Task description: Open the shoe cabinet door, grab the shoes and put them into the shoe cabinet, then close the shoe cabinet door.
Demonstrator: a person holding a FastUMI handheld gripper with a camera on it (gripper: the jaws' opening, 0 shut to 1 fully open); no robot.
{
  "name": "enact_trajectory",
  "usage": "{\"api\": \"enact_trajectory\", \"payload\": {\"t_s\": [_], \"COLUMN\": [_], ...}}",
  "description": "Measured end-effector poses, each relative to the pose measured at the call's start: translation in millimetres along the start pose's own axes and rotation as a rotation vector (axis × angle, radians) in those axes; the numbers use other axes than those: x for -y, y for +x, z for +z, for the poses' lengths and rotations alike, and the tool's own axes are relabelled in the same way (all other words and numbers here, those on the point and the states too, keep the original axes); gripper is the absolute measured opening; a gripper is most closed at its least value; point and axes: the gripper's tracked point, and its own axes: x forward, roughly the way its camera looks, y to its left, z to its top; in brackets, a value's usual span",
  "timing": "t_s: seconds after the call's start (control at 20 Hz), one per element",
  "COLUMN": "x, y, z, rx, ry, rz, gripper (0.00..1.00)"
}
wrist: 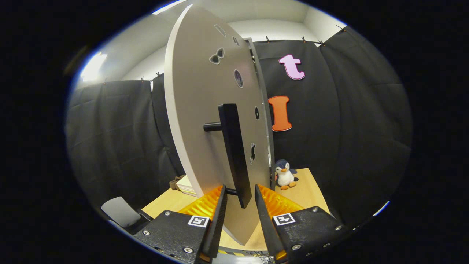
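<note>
While the shoe cabinet door stands swung out edge-on toward the camera, the gripper sits at the lower end of the door's dark bar handle, with one finger on either side of the bar. The fingers are parted, and a gap shows between each of them and the handle, so they bracket the bar rather than clamp it; whether either pad brushes it cannot be told from here. The handle is a long upright bar held off the pale door face by short round posts, one near its top and one near its bottom, and its lower tip hangs just between the fingertips. The door's face carries a scatter of small dark stickers running up and down beside the handle. Behind the door's far edge a narrow strip of the cabinet frame shows. The cabinet stands on a light wooden table, and on that table, just right of the door and beyond the right finger, sits a small plush penguin. To the left of the door, partly hidden behind its lower edge, lie what look like a tan shoe and a pale box or stack; they are too small to tell apart surely. Lower left, off the table's edge, is the back of a grey chair.
</note>
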Motion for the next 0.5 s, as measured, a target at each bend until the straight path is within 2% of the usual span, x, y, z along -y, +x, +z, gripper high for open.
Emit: {"api": "enact_trajectory", "payload": {"t_s": [0.3, 0.5], "x": [-25.5, -70.1], "y": [18.8, 46.1], "z": [1.4, -3.6], "rx": [-0.008, -0.008], "ry": [-0.013, -0.016], "rz": [0.045, 0.083], "gripper": [0.55, 0.58]}}
